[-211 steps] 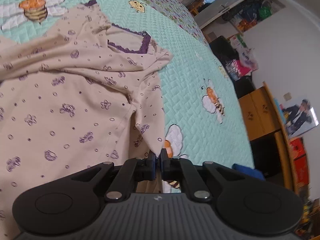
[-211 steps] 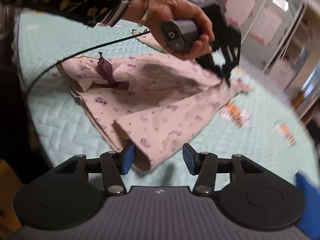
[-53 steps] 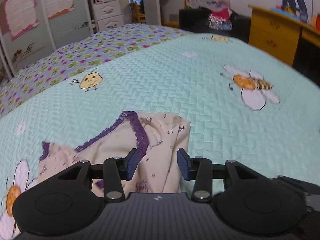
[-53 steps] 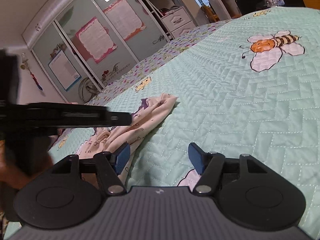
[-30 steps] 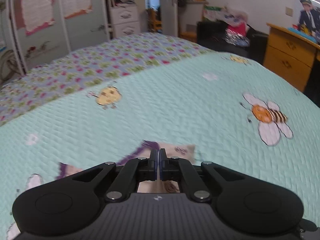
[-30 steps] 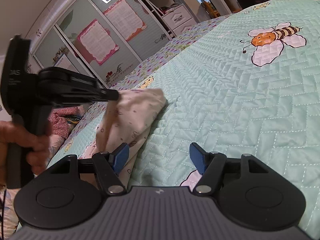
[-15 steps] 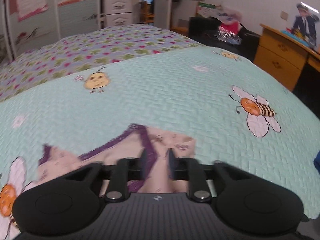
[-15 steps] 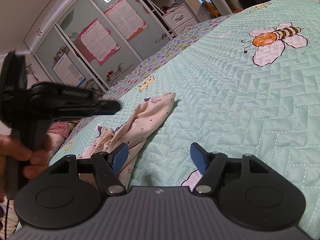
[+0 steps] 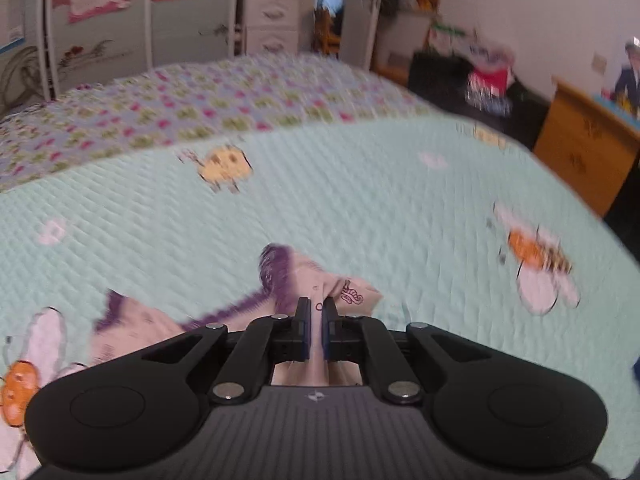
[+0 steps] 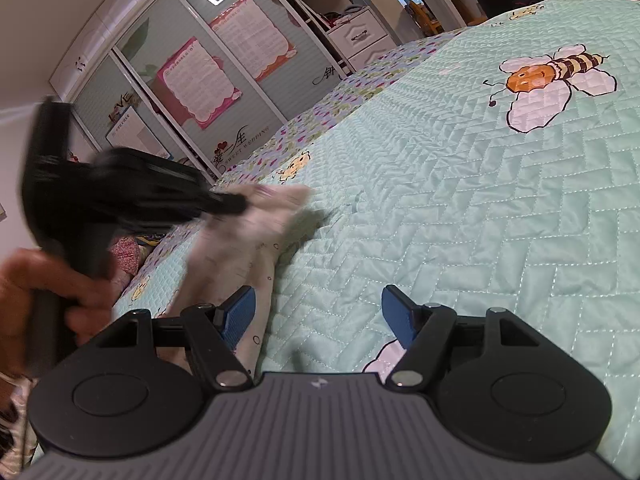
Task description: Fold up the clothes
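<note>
While the left gripper (image 9: 314, 312) pinches the cream garment (image 9: 344, 292) and lifts its corner off the green quilt (image 10: 460, 220), the right gripper (image 10: 318, 312) waits wide and empty, just right of it.

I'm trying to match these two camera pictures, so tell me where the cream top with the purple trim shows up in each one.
Left wrist view: the cream top sits low at centre, pinched in the left gripper.
Right wrist view: left of centre, lifted at its far end by the left gripper, trailing down past the open right gripper.
Shared landmark: the bee on the mint quilt.
</note>
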The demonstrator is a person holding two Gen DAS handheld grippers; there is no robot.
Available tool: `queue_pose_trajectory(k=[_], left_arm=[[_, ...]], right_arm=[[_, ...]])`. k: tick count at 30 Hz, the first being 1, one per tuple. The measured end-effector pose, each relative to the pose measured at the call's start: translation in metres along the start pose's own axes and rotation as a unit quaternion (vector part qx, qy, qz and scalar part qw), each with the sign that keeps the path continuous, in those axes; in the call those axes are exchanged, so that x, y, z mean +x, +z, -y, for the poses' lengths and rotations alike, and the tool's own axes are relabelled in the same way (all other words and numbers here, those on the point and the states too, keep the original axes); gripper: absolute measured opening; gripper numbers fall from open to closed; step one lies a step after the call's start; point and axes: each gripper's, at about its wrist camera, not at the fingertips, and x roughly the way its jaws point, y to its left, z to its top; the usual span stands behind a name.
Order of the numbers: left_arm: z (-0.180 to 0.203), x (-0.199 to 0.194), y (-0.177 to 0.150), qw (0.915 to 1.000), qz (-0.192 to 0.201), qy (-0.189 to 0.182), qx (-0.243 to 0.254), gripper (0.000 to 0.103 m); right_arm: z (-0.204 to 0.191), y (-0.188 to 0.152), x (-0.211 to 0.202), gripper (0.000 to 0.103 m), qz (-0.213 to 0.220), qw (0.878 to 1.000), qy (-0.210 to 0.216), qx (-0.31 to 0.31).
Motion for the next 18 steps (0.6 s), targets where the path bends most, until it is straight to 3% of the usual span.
queue_pose_trajectory(k=[4, 11, 18], left_arm=[[-0.015, -0.007, 0.007, 0.9993, -0.016, -0.033, -0.014, 0.004], [-0.001, 0.027, -0.001, 0.9979, -0.051, -0.039, 0.003, 0.004], [0.050, 0.040, 0.004, 0.9935, -0.053, -0.046, 0.089, 0.004]], right_arm=[[-0.001, 0.000, 0.000, 0.071, -0.001, 1.000, -0.001, -0.002], [-0.002, 0.000, 0.001, 0.072, -0.001, 1.000, -0.002, -0.004], [-0.002, -0.001, 0.001, 0.072, -0.001, 1.000, 0.000, -0.003]])
